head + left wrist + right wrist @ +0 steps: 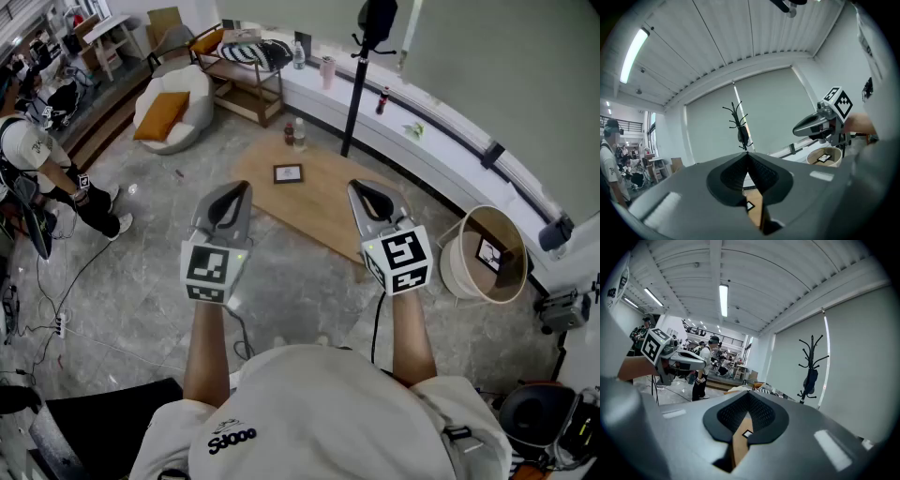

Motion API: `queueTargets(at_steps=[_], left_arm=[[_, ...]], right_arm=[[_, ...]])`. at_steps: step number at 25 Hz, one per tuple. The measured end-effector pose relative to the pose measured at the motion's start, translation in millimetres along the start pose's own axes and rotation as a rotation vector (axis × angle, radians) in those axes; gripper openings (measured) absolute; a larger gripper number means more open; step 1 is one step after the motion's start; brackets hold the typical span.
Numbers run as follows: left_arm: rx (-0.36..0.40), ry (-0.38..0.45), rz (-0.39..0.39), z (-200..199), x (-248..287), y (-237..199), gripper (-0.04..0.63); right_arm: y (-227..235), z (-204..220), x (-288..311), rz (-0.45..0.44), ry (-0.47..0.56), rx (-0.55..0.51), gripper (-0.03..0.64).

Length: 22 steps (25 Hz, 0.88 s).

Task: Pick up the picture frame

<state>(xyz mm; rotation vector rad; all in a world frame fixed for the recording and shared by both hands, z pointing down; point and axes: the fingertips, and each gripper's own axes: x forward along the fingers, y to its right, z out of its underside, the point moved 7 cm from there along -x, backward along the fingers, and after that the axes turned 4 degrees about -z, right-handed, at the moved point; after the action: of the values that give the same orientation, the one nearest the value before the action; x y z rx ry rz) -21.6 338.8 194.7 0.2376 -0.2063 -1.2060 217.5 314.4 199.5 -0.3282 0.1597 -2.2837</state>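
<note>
Head view: you hold the left gripper and the right gripper side by side, each with jaws pressed together and empty. Beyond them the picture frame lies flat on the low wooden table, with two bottles farther back.

Even, white light fills my views. A ceiling tube glows in my left gripper view; a second tube glares, slightly blown out. Both gripper views bend strongly at the rims, with black corners. Shadows on the floor are soft.
</note>
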Motion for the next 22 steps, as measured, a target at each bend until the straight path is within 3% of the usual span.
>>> queueTargets(at_steps=[7,14,18,22], left_arm=[[0.012,-0.004,0.020,1.7,11.4,15.7,0.009],[-0.145,0.016,0.030,12.5,10.8,25.9,0.009],[-0.149,0.014,-0.020,11.2,17.4,30.8,0.009],[-0.155,0.012,0.003,14.6,24.4,34.4,0.009]], right_arm=[[20.6,15.2,-0.1,0.009,-0.003,0.024,0.003],[31.9,33.2,-5.9,0.000,-0.006,0.030,0.003],[42.3,35.2,-7.6,-0.011,-0.004,0.023,0.003],[46.7,38.1,-1.8,-0.036,0.010,0.058,0.003]])
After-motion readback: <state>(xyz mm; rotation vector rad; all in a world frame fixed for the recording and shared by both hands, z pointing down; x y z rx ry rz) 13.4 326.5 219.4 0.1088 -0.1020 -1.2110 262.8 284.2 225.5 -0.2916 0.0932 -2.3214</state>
